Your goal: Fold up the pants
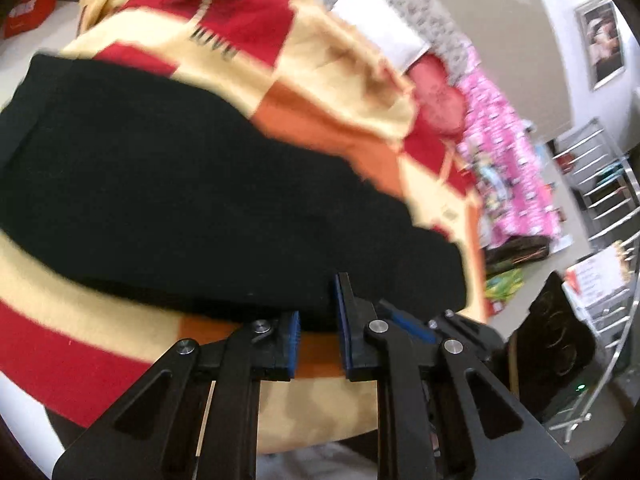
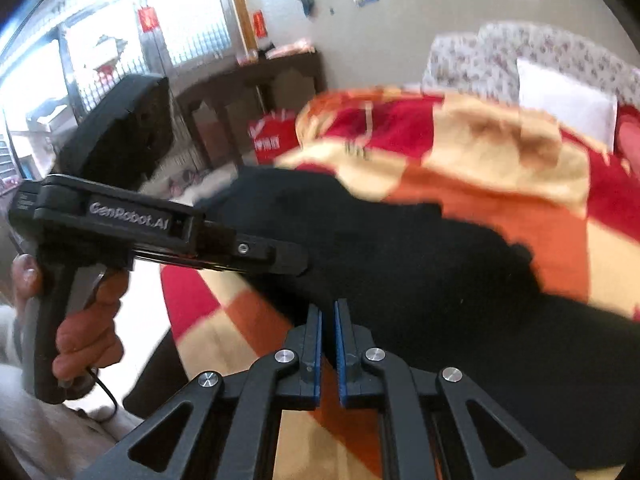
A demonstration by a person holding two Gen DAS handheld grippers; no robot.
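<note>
**Soft cloth, hard plastic**

The pants (image 1: 192, 184) are matt black cloth on a fleecy blanket (image 1: 344, 80) of red, cream and orange. Both grippers — left gripper (image 1: 316, 336), right gripper (image 2: 328, 344) — are matt black plastic with shiny metal rivets and blue ribbed pads.

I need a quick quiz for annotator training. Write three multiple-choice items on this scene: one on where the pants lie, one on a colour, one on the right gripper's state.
1. The black pants lie:
A on a metal rack
B on the checked blanket
C on the floor

2. The blanket's checks are:
A red, orange and cream
B blue and green
C grey and white

3. The right gripper is:
A spread wide
B out of view
C shut to a narrow slit

Key:
1 B, the blanket shows above and below the pants.
2 A, those colours fill both views.
3 C, its blue pads nearly meet.
</note>
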